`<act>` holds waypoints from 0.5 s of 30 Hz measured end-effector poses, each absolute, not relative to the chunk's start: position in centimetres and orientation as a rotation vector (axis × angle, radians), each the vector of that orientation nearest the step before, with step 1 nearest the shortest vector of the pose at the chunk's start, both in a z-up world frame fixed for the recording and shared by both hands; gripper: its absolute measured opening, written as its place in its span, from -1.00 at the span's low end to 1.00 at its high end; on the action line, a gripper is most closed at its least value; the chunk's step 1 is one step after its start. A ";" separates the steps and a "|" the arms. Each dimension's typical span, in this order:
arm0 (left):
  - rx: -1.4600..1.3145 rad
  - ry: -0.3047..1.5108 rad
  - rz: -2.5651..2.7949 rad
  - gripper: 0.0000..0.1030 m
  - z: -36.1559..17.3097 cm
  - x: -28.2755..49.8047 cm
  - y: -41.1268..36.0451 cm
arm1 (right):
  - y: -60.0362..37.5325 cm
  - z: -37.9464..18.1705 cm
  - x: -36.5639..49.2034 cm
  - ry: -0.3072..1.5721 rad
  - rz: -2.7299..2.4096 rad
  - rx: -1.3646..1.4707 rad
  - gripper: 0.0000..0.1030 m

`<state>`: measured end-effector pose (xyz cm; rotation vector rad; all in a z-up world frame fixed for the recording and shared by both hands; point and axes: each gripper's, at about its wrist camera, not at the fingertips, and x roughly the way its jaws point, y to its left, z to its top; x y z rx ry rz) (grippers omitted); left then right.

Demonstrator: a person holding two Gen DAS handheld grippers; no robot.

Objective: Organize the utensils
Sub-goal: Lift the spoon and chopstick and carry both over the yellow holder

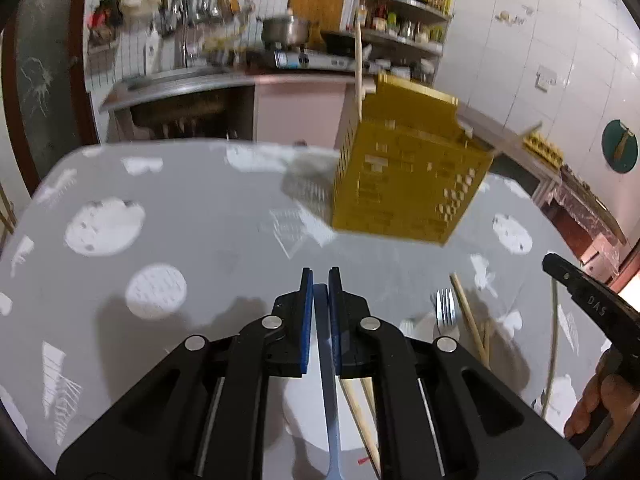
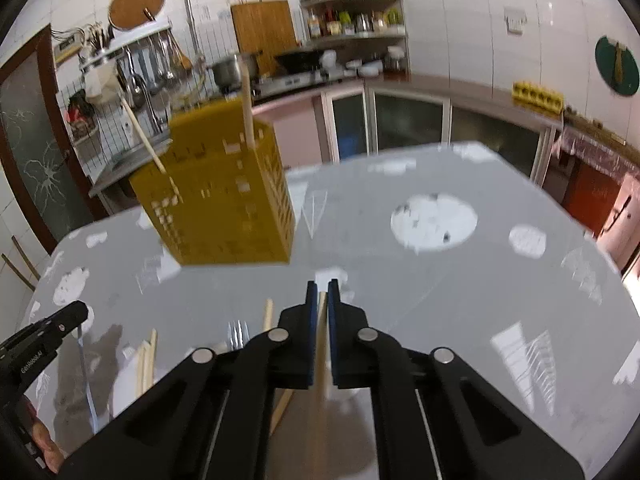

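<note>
My left gripper (image 1: 320, 276) is shut on a thin blue plastic utensil (image 1: 329, 400), whose handle runs down between the blue pads. My right gripper (image 2: 322, 286) is shut on a wooden chopstick (image 2: 320, 340). A yellow perforated utensil holder (image 1: 408, 176) (image 2: 224, 200) stands ahead on the table with two wooden chopsticks (image 2: 247, 100) sticking out of it. Below the grippers lie a metal fork (image 1: 445, 308) (image 2: 237, 334) and loose chopsticks (image 1: 472, 320) (image 2: 146, 360), partly on a white plate (image 2: 124, 392). Each view shows the other gripper at its edge (image 1: 560, 268) (image 2: 80, 312).
The table (image 1: 200, 248) (image 2: 440, 300) carries a grey cloth with white patterns. Behind it runs a kitchen counter with a gas stove (image 1: 308, 58), a pot (image 2: 230, 70), hanging ladles and a shelf of jars (image 2: 352, 20). A hand (image 1: 600, 404) holds the right gripper.
</note>
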<state>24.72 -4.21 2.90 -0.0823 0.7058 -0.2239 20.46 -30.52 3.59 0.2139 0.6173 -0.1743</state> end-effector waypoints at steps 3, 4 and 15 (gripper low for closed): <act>-0.079 0.648 -0.213 -0.88 4.2 24.4 -3.8 | -30.6 5.2 20.0 0.563 -0.172 0.202 -0.91; -0.080 0.635 -0.210 -0.88 4.5 24.3 -3.7 | -30.6 5.5 19.9 0.552 -0.172 0.200 -0.91; -0.089 0.506 -0.188 -0.88 6.7 23.9 -2.6 | -30.7 8.4 18.4 0.363 -0.155 0.199 -0.91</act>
